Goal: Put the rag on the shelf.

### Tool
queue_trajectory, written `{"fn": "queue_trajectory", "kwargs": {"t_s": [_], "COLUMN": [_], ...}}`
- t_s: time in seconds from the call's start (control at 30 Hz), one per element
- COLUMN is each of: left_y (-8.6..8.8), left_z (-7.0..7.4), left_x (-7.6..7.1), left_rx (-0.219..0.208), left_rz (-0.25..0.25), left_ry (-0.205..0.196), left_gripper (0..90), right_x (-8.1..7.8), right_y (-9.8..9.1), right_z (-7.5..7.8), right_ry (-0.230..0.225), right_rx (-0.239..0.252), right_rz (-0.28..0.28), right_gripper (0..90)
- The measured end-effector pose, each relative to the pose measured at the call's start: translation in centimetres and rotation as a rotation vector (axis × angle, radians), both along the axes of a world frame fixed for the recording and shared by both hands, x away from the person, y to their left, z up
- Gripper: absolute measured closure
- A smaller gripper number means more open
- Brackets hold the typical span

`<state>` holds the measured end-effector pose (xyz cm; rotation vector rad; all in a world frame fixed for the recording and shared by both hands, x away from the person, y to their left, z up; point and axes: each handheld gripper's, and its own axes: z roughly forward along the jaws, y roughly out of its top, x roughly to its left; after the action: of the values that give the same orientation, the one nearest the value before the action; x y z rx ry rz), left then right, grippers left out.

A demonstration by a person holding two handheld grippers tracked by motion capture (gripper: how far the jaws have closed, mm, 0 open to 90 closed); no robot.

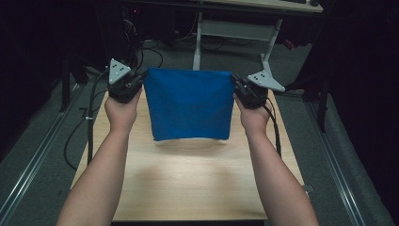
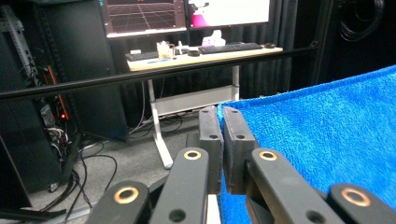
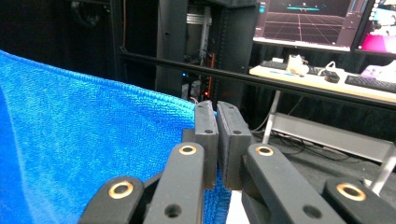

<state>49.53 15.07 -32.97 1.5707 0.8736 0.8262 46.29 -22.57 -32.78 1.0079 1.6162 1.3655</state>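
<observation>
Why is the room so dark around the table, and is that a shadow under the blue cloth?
In the high view, light falls on the table while the surroundings go nearly black; the blue cloth, held up by both grippers, casts a soft shadow on the wood below it. In both gripper views the cloth weave is sharp, and the bright monitors wash out.

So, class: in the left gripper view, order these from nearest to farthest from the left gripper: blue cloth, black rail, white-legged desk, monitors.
1. Blue cloth, clamped in the left gripper, right.
2. Black rail, crossing ahead.
3. White-legged desk, behind it.
4. Monitors, above the desk, rearmost.
</observation>
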Motion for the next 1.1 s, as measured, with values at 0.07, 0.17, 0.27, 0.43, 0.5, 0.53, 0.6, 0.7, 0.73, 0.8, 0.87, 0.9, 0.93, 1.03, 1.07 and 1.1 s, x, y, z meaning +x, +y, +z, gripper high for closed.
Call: {"fn": "queue_trajectory", "kwargs": {"t_s": [0.07,0.17,0.27,0.43,0.5,0.53,0.6,0.7,0.73,0.8,0.87,0.9,0.93,1.03,1.07,1.1], "left_y": [-0.2,-0.4,-0.8,-1.4,-1.5,-1.5,-1.5,-1.4,-1.4,-1.4,-1.5,-1.6,-1.6,-1.8,-1.9,-2.0], "left_z": [-0.6,-1.1,-2.1,-4.2,-5.6,-5.6,-6.5,-7.9,-8.5,-9.5,-9.9,-10.2,-10.5,-11.2,-11.4,-11.5], "left_x": [0.8,1.4,2.1,2.7,2.7,2.7,2.7,2.6,2.6,2.5,2.4,2.3,2.3,2.2,2.1,2.0], "left_rx": [0.012,0.021,0.041,0.065,0.078,0.078,0.079,0.080,0.084,0.083,0.087,0.089,0.088,0.102,0.111,0.109], "left_rz": [0.008,0.012,0.014,0.005,0.001,0.001,-0.002,-0.011,-0.015,-0.026,-0.031,-0.032,-0.037,-0.049,-0.052,-0.055], "left_ry": [0.027,0.048,0.086,0.150,0.176,0.176,0.197,0.228,0.239,0.266,0.271,0.276,0.282,0.306,0.304,0.299], "left_gripper": [88.0,87.9,88.0,87.9,88.0,88.0,88.0,88.0,88.0,88.0,88.0,88.0,88.0,88.0,88.0,87.9], "right_x": [0.7,1.1,1.8,3.1,3.2,3.2,3.2,3.2,3.2,3.1,3.1,3.1,3.1,3.0,3.0,2.9], "right_y": [0.2,0.2,0.1,-0.4,-0.5,-0.5,-0.6,-0.7,-0.7,-0.7,-0.9,-0.9,-0.9,-1.1,-1.1,-1.2], "right_z": [-0.6,-1.0,-1.6,-4.1,-5.0,-5.3,-5.6,-6.4,-6.8,-7.0,-7.5,-7.6,-7.6,-8.4,-8.7,-8.9], "right_ry": [0.024,0.036,0.059,0.144,0.162,0.165,0.175,0.193,0.199,0.205,0.213,0.217,0.217,0.235,0.239,0.241], "right_rx": [-0.019,-0.033,-0.055,-0.068,-0.077,-0.084,-0.082,-0.087,-0.084,-0.087,-0.085,-0.083,-0.083,-0.074,-0.074,-0.073], "right_rz": [-0.013,-0.019,-0.027,-0.044,-0.044,-0.042,-0.039,-0.032,-0.025,-0.028,-0.026,-0.023,-0.023,-0.027,-0.025,-0.022], "right_gripper": [87.9,88.0,87.9,88.0,87.9,88.0,87.9,87.9,87.9,87.9,87.9,87.8,87.8,87.8,87.9,87.8]}}
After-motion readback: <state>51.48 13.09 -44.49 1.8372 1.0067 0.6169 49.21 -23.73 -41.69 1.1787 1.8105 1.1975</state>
